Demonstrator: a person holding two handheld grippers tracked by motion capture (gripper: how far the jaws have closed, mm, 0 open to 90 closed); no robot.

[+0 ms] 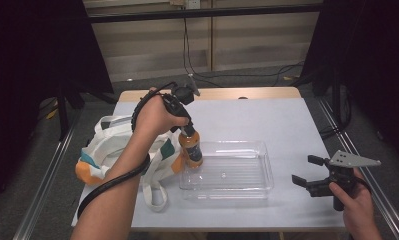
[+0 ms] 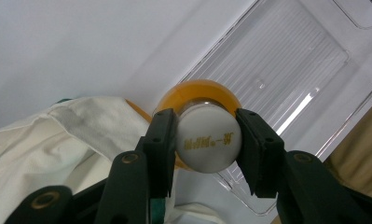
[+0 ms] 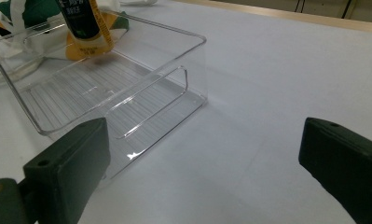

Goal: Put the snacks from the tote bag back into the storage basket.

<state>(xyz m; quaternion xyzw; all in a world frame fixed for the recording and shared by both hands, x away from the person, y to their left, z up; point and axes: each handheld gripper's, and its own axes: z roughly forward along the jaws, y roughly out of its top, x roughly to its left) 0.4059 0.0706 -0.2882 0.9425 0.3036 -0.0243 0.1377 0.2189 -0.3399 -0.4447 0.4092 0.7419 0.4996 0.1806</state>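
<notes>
My left gripper (image 1: 186,127) is shut on the white cap (image 2: 206,138) of an orange drink bottle (image 1: 190,146) with a dark label. It holds the bottle upright over the left end of a clear plastic tray (image 1: 259,170). In the right gripper view the bottle's base (image 3: 86,44) hangs just inside the tray's far corner; whether it touches the tray floor I cannot tell. My right gripper (image 1: 307,171) stands open near the table's right front, a little right of the tray, with nothing between its jaws. From its own camera the tray's near wall (image 3: 160,100) lies ahead and to the left.
A white cloth bag (image 1: 114,145) with orange and teal patches lies left of the tray, its straps trailing toward the front edge. The grey table top (image 1: 267,120) is bare behind and right of the tray. Cables cross the floor behind the table.
</notes>
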